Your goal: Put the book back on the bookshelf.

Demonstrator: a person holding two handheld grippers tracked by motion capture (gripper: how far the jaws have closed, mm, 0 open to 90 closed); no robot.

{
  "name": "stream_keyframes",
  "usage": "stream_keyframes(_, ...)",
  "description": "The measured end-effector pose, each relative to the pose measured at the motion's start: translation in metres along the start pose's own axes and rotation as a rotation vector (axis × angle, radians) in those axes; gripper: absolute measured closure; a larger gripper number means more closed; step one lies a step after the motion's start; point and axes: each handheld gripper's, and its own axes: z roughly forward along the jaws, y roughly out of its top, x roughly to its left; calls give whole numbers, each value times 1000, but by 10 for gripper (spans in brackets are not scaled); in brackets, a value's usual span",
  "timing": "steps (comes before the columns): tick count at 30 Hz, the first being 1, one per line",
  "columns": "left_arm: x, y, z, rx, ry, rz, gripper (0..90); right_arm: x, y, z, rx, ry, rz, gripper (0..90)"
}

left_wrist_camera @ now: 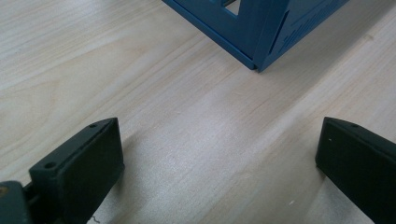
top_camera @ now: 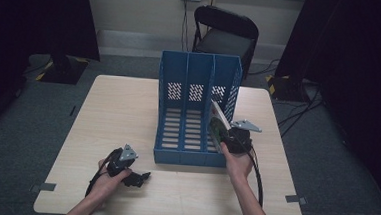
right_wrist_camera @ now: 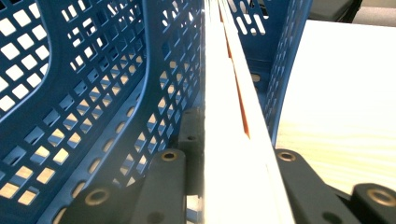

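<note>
Where the pale wooden table (top_camera: 128, 103) stood on grey carpet (top_camera: 22, 122) between dark curtains (top_camera: 39, 13), the left gripper (top_camera: 136, 178) rested near its front edge, jaws wide and empty. The blue file rack (top_camera: 197, 83) stood mid-table — the right gripper (top_camera: 220, 132) clamped a thin book (top_camera: 217, 120), tilted, in its rightmost slot. A black chair (top_camera: 225, 32) stood behind.

We found the file rack (top_camera: 188, 112) standing on the table (top_camera: 118, 108) just past its centre, toward twelve o'clock, with three compartments side by side. A book (top_camera: 217, 125) stood tilted in the three o'clock compartment, the right gripper (top_camera: 226, 140) at its near edge. The left gripper (top_camera: 139, 178) lay at the rack's seven o'clock, well apart. A chair (top_camera: 225, 32) stood beyond the table at twelve.
</note>
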Motion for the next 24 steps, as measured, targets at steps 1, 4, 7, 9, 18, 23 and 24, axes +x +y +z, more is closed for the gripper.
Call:
stream_keyframes(1,0,0,0,0,0,0,3,1,-1,0,-1,-3,-2,752)
stream_keyframes(4,0,0,0,0,0,0,3,2,-3,0,5,-7,-7,751)
stream_keyframes(7,0,0,0,0,0,0,3,2,-5,-1,2,-9,-11,747)
stream_keyframes(9,0,0,0,0,0,0,3,5,-5,-2,-14,-26,-31,743)
stream_keyframes(18,0,0,0,0,0,0,3,6,-4,-8,-72,-24,-14,651)
stream_keyframes(23,0,0,0,0,-4,-2,0,6,-1,0,-61,-20,-34,641)
stream_keyframes(24,0,0,0,0,-4,-2,0,6,0,1,-62,-22,-32,643)
